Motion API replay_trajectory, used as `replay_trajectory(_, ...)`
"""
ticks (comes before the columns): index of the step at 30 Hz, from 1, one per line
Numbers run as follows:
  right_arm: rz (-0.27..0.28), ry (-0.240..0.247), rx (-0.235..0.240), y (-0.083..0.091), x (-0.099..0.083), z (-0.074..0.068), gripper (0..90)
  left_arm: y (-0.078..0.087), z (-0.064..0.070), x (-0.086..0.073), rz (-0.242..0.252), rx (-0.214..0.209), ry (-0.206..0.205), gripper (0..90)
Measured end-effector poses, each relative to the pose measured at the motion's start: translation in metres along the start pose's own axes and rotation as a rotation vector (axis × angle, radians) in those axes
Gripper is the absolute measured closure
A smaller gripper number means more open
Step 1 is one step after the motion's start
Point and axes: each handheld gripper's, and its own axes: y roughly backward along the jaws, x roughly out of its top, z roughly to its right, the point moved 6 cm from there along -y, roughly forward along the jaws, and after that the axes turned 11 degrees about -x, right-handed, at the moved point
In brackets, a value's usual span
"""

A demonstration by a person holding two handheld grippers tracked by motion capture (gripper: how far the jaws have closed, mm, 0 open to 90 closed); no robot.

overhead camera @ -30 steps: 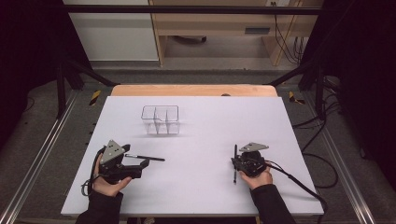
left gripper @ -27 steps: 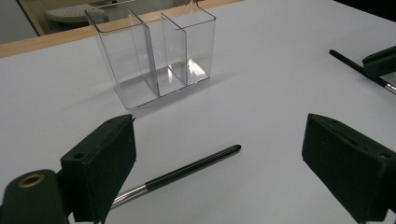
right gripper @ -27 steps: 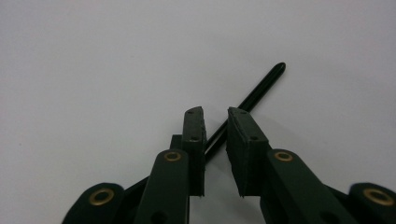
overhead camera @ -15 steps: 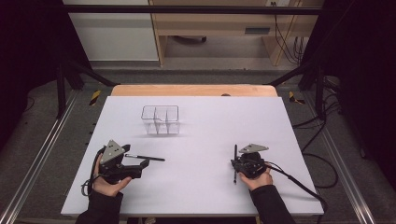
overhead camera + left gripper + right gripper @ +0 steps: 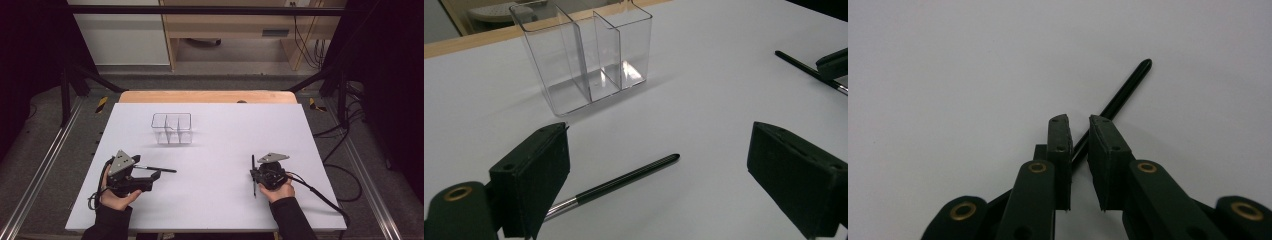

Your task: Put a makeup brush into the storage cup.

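A clear plastic organizer [image 5: 172, 128] with three open compartments stands upright on the white table [image 5: 220, 200], toward its far left part, and serves here as the landmark. Nearer the person than the organizer and a little to its left, the left gripper [image 5: 664, 185] rests in the person's left hand [image 5: 116, 196], its two black jaws spread wide apart with nothing between the pads. In the left gripper view a thin black brush [image 5: 621, 181] with a silver ferrule lies flat on the table between those open jaws, its handle tip pointing roughly toward the organizer's right side; it is close to the left jaw pad, though whether it touches it cannot be told. In the high view this brush [image 5: 157, 169] juts out from the gripper to the right, well short of the organizer. Far to the right of the organizer and nearer the person, the right gripper [image 5: 1077, 131] sits in the right hand [image 5: 278, 190] with its jaws drawn close, only a narrow gap left; a second black brush [image 5: 1120, 97] runs under that gap, its rounded tip beyond the jaws, and whether the pads actually pinch it is not clear. In the high view it [image 5: 253, 176] lies along the gripper's left side.
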Motion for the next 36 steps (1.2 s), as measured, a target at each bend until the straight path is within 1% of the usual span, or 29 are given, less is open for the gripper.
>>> replay_trajectory(1,-0.007,-0.009,-0.003,-0.001,-0.001,-0.001,75.7,0.0,0.0,0.0,0.0,0.0,0.0,9.3)
replay_trajectory(2,-0.007,-0.009,-0.003,-0.001,-0.001,-0.001,75.7,0.0,0.0,0.0,0.0,0.0,0.0,9.3)
replay_trajectory(3,-0.016,-0.012,-0.005,-0.001,-0.003,-0.003,73.2,0.0,0.0,0.0,0.0,-0.001,0.0,9.3)
replay_trajectory(5,-0.012,-0.006,-0.01,-0.001,-0.003,-0.003,72.6,0.001,0.0,0.001,0.003,-0.001,0.001,9.3)
replay_trajectory(6,-0.019,-0.017,-0.01,0.001,-0.004,-0.004,72.0,0.001,0.0,0.001,0.005,-0.002,0.002,9.4)
replay_trajectory(9,-0.028,-0.014,-0.02,0.003,-0.007,-0.005,72.1,0.003,-0.001,0.001,0.007,-0.001,0.004,9.3)
replay_trajectory(13,-0.025,-0.015,-0.033,0.005,-0.01,-0.008,74.9,0.003,0.0,0.001,0.009,-0.002,0.004,9.3)
replay_trajectory(17,-0.03,-0.014,-0.027,0.007,-0.01,-0.008,76.7,0.003,0.0,0.002,0.008,-0.002,0.001,9.4)
replay_trajectory(22,-0.025,0.004,-0.014,0.009,-0.008,-0.006,80.0,0.002,0.001,0.002,0.004,-0.004,-0.003,9.3)
replay_trajectory(27,-0.037,-0.01,0.003,0.01,-0.01,-0.002,80.2,0.003,0.0,0.002,0.008,-0.004,-0.001,9.4)
replay_trajectory(29,-0.036,-0.009,-0.002,0.01,-0.01,-0.001,80.0,0.003,0.0,0.002,0.008,-0.004,0.0,9.4)
replay_trajectory(32,-0.035,-0.007,-0.025,0.007,-0.012,-0.001,75.4,0.003,0.001,0.002,0.007,-0.004,-0.001,9.4)
replay_trajectory(34,-0.035,-0.012,-0.027,0.007,-0.012,-0.001,75.4,0.003,0.001,0.002,0.008,-0.004,-0.001,9.4)
replay_trajectory(35,-0.031,-0.025,-0.029,0.006,-0.011,-0.002,76.6,0.003,0.001,0.002,0.006,-0.005,-0.002,9.4)
replay_trajectory(36,-0.033,-0.019,-0.025,0.007,-0.012,-0.002,77.9,0.002,0.001,0.001,0.002,-0.004,-0.004,9.4)
